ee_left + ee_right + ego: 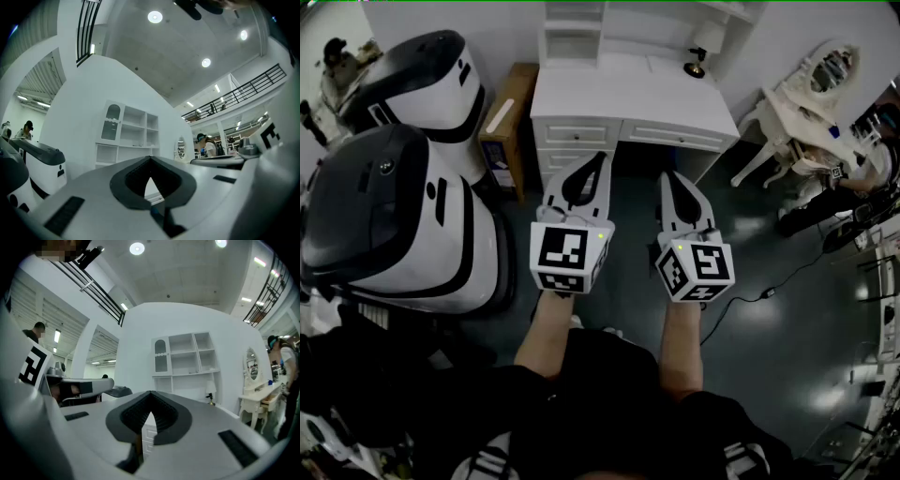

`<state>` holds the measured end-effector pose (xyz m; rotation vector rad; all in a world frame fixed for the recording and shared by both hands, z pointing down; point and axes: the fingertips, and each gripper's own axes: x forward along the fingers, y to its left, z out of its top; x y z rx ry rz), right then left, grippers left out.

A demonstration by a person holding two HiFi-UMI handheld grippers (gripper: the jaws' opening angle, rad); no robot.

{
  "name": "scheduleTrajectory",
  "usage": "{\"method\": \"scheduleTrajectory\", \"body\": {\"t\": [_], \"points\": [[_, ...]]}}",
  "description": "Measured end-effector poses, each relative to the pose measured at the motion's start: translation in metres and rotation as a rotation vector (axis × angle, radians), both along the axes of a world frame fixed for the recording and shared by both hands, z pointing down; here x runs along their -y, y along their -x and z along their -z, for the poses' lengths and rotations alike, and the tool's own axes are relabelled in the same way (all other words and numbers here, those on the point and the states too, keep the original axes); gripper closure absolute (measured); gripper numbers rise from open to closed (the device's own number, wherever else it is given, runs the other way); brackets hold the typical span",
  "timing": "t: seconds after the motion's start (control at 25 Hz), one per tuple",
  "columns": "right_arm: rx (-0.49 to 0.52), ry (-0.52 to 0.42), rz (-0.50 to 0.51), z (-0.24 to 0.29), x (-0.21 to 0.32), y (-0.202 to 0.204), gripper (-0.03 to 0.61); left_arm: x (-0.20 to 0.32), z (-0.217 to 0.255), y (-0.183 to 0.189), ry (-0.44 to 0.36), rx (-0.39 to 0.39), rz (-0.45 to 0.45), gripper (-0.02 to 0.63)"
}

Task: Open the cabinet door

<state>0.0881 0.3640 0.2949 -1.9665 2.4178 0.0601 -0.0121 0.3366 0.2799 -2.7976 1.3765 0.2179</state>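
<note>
A white desk [633, 98] with a shelf hutch [572, 33] stands against the far wall. The hutch's arched glass cabinet door [112, 123] [161, 355] is at its upper left and looks closed. My left gripper [602, 156] [150, 158] and right gripper [667, 175] [151, 392] are held side by side, pointing at the desk's drawers [577, 133] from some way off. Each has its jaws closed tip to tip with nothing between them. Neither touches the desk.
Two large white and black machines [394, 216] [431, 80] stand at the left, with a brown box [508, 122] beside the desk. A small lamp [698, 56] sits on the desk's right corner. At the right are a white vanity with mirror [806, 103] and a floor cable [769, 292].
</note>
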Motion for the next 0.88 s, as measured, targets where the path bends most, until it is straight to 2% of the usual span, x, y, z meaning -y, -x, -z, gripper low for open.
{"method": "scheduleTrajectory", "body": {"t": [0.36, 0.88], "points": [[-0.011, 0.028, -0.026, -0.007, 0.029, 0.024, 0.56, 0.036, -0.009, 0.036, 0.032, -0.026, 0.023, 0.603], [-0.074, 0.049, 0.011, -0.013, 0.064, 0.072, 0.56, 0.068, -0.021, 0.081, 0.057, -0.075, 0.046, 0.603]]}}
